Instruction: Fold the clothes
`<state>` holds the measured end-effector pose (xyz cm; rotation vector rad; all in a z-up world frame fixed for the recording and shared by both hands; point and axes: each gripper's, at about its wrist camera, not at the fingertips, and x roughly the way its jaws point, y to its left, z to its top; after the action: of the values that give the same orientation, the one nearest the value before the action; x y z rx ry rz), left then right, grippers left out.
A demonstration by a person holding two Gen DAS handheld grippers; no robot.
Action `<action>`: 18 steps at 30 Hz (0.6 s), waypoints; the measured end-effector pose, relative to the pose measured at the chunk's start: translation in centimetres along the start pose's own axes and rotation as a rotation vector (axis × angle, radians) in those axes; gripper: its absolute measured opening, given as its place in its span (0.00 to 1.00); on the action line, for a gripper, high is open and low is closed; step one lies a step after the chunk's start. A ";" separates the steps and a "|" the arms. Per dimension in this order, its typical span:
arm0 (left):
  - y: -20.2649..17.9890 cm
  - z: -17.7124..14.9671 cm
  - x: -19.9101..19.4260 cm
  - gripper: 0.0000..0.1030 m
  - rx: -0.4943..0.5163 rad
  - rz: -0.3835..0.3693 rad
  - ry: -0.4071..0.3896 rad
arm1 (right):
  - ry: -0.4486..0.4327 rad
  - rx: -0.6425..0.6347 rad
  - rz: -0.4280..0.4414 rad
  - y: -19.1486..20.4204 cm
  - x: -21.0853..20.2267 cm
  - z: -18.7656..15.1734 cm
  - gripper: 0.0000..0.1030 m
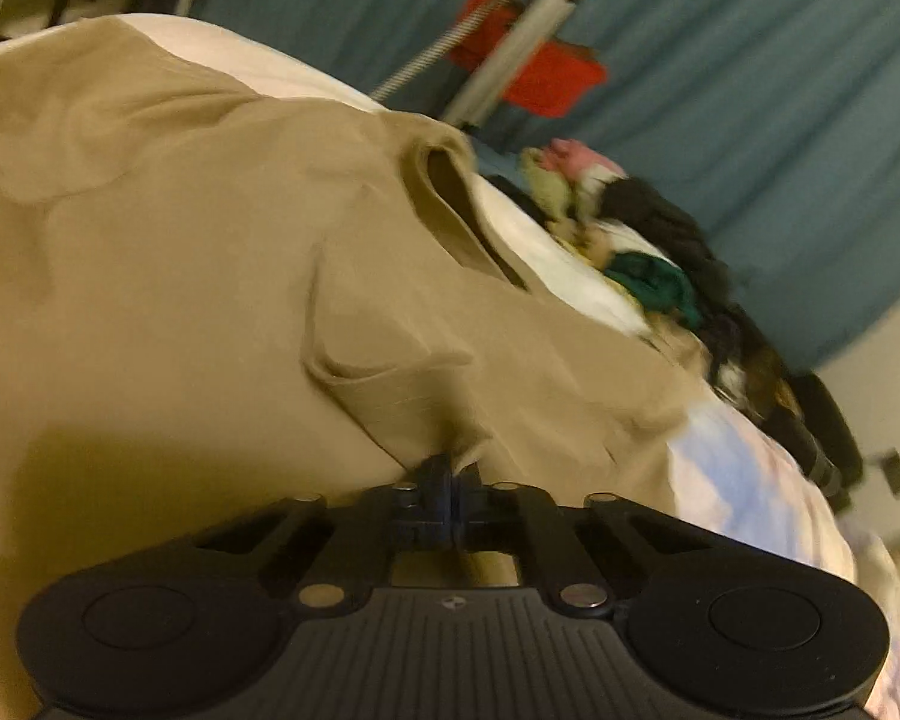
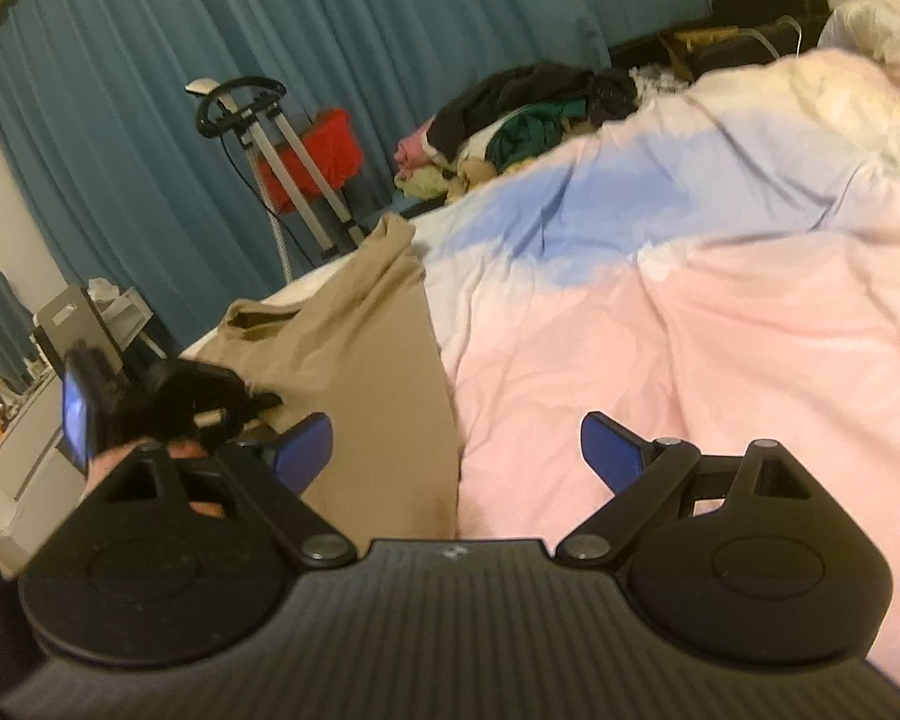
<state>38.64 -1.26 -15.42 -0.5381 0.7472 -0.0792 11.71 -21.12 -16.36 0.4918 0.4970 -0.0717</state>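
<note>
Left gripper [image 1: 447, 471] pinches the tan shirt [image 1: 210, 276] (blurred); right gripper [image 2: 456, 450] gapes wide above the pink duvet [image 2: 660, 360]

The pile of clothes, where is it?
In the right wrist view, the pile of clothes sits at the bed's far edge, before the blue curtain, right of the red bin.

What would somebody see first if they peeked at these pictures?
The big tan shirt spread on the bed, with the left gripper pinching its edge. Next, the pink and blue duvet under the open right gripper. Behind, a pile of clothes sits before teal curtains.
</note>
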 end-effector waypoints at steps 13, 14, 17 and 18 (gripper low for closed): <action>0.8 -6.0 -10.4 0.45 0.229 -0.099 0.208 | 0.019 -0.020 0.027 0.7 0.6 -0.2 0.88; 1.1 -7.4 -12.1 0.46 0.229 -0.120 0.246 | 0.017 -0.023 0.030 0.8 0.3 -0.2 0.88; 2.2 -11.8 -17.2 0.47 0.214 -0.188 0.354 | 0.012 -0.034 0.040 1.2 -0.4 -0.2 0.88; 2.6 -13.4 -18.4 0.47 0.212 -0.205 0.388 | 0.011 -0.038 0.043 1.3 -0.7 -0.2 0.88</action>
<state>15.85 -0.19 -13.28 -0.3981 1.0450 -0.4584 11.26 -19.91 -15.61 0.4658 0.4971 -0.0183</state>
